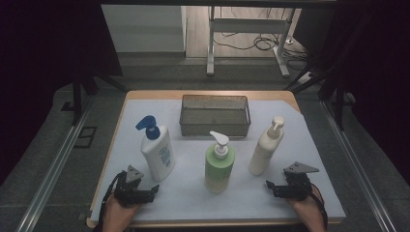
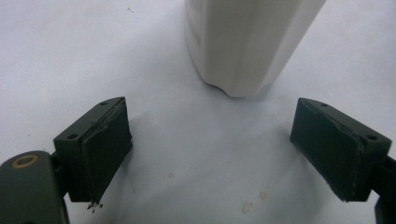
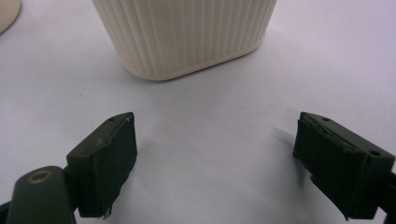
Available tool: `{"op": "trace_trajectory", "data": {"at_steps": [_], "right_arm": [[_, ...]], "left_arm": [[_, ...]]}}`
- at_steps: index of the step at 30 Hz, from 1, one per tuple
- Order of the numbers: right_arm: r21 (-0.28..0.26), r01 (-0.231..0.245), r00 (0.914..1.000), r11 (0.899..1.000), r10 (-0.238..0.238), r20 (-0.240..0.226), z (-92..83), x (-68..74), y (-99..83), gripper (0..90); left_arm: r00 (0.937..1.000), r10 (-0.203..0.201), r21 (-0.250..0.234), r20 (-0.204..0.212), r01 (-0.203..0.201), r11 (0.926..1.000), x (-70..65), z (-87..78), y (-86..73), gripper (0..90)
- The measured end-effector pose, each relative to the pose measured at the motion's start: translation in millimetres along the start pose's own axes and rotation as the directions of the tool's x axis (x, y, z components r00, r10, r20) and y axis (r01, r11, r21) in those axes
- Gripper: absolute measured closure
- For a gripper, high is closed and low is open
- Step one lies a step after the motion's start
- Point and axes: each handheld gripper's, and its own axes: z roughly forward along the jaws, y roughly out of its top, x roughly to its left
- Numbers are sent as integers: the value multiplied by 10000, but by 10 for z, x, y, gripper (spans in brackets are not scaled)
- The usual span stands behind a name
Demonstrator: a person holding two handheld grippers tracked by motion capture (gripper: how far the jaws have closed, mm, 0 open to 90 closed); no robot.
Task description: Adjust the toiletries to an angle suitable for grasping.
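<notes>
Three pump bottles stand on the white sheet (image 1: 193,193): a white one with a blue pump (image 1: 157,153) at the left, a green one (image 1: 219,166) in the middle and a cream one (image 1: 265,150) at the right. My left gripper (image 1: 153,190) rests low at the front left, open and empty, just in front of the white bottle. In the left gripper view its jaws (image 2: 224,149) stand wide apart, short of the white bottle's base (image 2: 243,46). My right gripper (image 1: 269,187) is open at the front right. Its jaws (image 3: 229,163) face the ribbed cream base (image 3: 187,37) without touching it.
A dark wire mesh basket (image 1: 215,126) sits at the back centre of the table, behind the bottles. The table's wooden front edge (image 1: 208,223) runs just below both hands. Another bottle's edge (image 3: 7,14) shows at the top left of the right gripper view.
</notes>
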Motion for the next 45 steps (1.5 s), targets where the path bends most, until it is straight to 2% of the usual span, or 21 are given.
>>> {"op": "trace_trajectory", "data": {"at_steps": [32,37,41,42,45], "right_arm": [[38,29,10000,10000,-29,-41,-6,0,9,146],[28,14,10000,10000,-14,-87,-22,-3,10,183],[39,-69,9999,10000,70,-142,-49,-18,17,254],[47,-162,9996,9999,163,-234,-70,-24,23,304],[15,-232,9993,9997,232,-293,-88,-34,32,324]], "left_arm": [[10000,-3,-5,5,3,10000,1,0,0,120],[10000,-3,-4,3,3,10000,0,0,0,120],[10000,-3,-6,3,3,10000,1,1,0,120],[10000,-4,-7,2,4,10000,1,1,-1,120],[10000,-8,-11,3,8,10000,0,1,-1,120]]}}
